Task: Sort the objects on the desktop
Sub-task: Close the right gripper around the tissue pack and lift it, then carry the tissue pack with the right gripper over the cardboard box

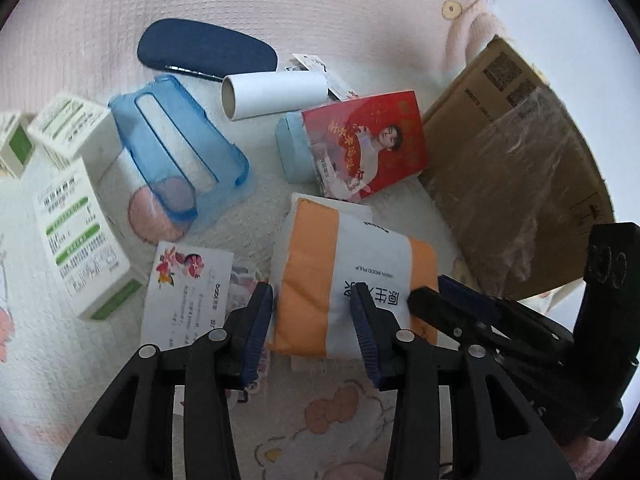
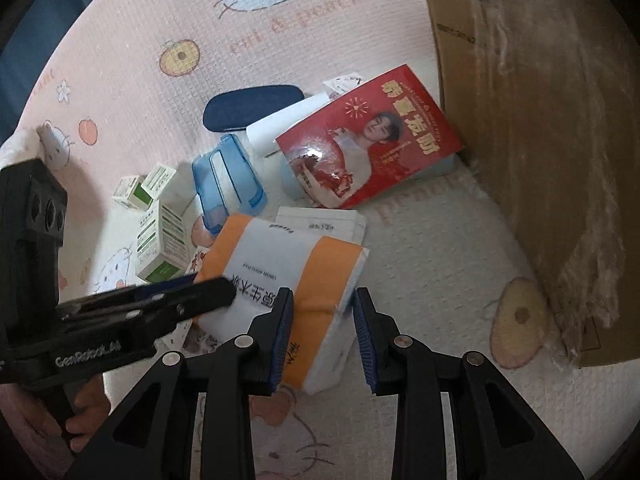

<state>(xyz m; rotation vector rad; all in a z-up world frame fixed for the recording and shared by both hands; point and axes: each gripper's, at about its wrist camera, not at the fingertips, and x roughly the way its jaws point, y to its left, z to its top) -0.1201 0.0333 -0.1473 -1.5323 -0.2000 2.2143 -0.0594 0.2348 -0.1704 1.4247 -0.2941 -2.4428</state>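
An orange and white tissue pack (image 1: 348, 276) lies on the pink patterned mat and also shows in the right wrist view (image 2: 288, 276). My left gripper (image 1: 312, 316) has its jaws around the pack's near left part, pads at its sides. My right gripper (image 2: 322, 320) has its jaws around the pack's near right corner. The right gripper also shows in the left wrist view (image 1: 460, 300), and the left gripper in the right wrist view (image 2: 208, 288) lies over the pack's left edge. Neither pair of jaws visibly squeezes the pack.
A brown cardboard box (image 1: 516, 168) stands at the right. Behind the pack lie a red packet (image 1: 368, 144), a white tube (image 1: 276, 94), a blue plastic case (image 1: 180, 160), a dark blue pouch (image 1: 208, 50), green and white boxes (image 1: 76, 232) and a flowered card (image 1: 188, 292).
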